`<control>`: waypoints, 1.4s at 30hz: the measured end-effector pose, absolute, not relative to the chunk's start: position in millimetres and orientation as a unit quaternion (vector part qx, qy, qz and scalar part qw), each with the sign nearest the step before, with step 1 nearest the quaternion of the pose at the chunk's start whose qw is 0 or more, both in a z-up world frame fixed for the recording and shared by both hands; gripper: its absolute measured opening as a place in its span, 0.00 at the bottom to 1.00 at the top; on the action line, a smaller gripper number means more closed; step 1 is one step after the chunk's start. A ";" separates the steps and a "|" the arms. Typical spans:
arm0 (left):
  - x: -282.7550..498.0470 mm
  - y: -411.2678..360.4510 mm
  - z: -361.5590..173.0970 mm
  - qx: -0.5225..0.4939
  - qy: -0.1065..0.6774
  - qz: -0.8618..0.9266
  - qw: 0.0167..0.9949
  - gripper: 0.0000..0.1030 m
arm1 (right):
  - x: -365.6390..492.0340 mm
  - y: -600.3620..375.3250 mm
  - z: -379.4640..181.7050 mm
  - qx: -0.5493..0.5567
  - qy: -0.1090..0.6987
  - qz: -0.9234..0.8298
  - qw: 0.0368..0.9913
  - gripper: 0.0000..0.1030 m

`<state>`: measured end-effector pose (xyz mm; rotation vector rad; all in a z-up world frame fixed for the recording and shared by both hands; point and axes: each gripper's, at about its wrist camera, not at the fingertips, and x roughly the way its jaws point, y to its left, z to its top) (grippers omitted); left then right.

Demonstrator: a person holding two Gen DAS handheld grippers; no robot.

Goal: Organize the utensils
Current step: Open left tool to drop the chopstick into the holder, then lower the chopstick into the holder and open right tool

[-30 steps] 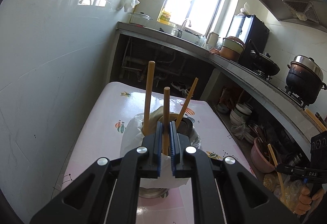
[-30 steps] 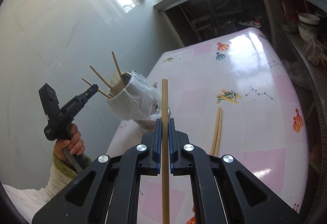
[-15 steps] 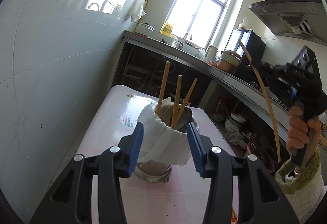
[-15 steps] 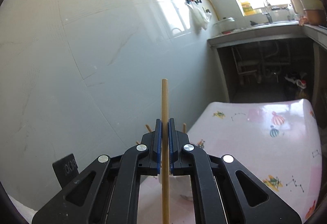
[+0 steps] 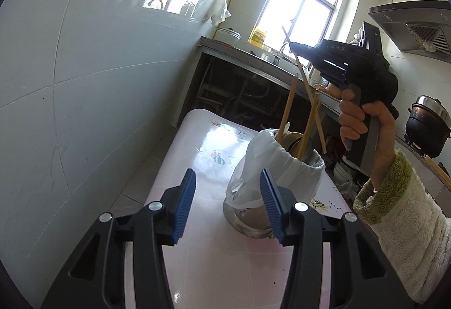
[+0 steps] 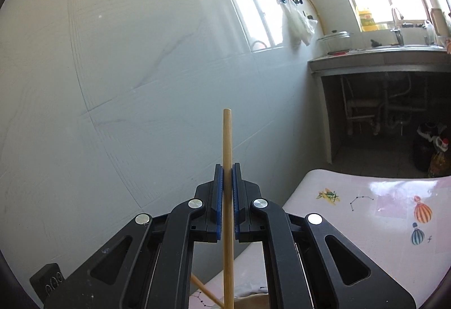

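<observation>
The left claw (image 5: 227,206) stands open with nothing between its blue pads (image 5: 184,206); its jaws have just been opening. It hangs above the pink patterned surface (image 5: 197,156), just short of a metal holder (image 5: 248,220) that stands toward the surface's right edge and is wrapped in a white plastic bag (image 5: 277,173). The claw's right pad overlaps the bag's lower left side in the left wrist view, and whether they touch cannot be told. Three wooden chopsticks (image 5: 288,107) stand in the holder, leaning apart with their tops up.

The right claw (image 6: 227,203) is clamped on a single chopstick (image 6: 227,139), which runs straight up between the pads and sticks out past the tips. In the left wrist view a hand (image 5: 363,123) in a fluffy white sleeve (image 5: 403,227) with a green cuff holds this claw up above and to the right of the holder, with the gripped chopstick slanting down beside the ones already standing there. Its lower end is behind them, near the holder's rim.

In the right wrist view the tip of another chopstick (image 6: 204,290) shows at the bottom edge.
</observation>
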<state>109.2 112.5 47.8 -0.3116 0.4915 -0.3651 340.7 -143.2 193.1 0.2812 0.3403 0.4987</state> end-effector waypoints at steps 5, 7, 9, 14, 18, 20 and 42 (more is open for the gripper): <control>116.8 122.2 40.7 -0.161 0.249 -0.168 0.940 0.45 | 353.9 -141.7 166.1 0.127 0.188 0.226 0.947 0.04; 118.9 124.7 38.2 -0.162 0.251 -0.167 0.940 0.45 | 352.7 -142.5 159.7 0.125 0.193 0.224 0.947 0.04; 120.4 125.0 37.6 -0.162 0.251 -0.167 0.939 0.45 | 350.5 -141.0 156.4 0.115 0.195 0.220 0.949 0.04; 119.0 122.4 39.7 -0.161 0.250 -0.170 0.939 0.45 | 335.3 -140.6 155.2 0.096 0.190 0.218 0.952 0.04; 117.3 119.2 39.5 -0.160 0.249 -0.171 0.940 0.45 | 315.9 -142.7 156.6 0.088 0.180 0.219 0.955 0.04; 115.7 118.4 39.4 -0.159 0.248 -0.171 0.940 0.45 | 299.4 -144.9 156.9 0.080 0.172 0.219 0.957 0.04; 91.9 75.3 48.4 -0.112 0.267 -0.191 0.938 0.51 | 223.2 -149.1 154.4 -0.030 0.156 0.161 0.974 0.27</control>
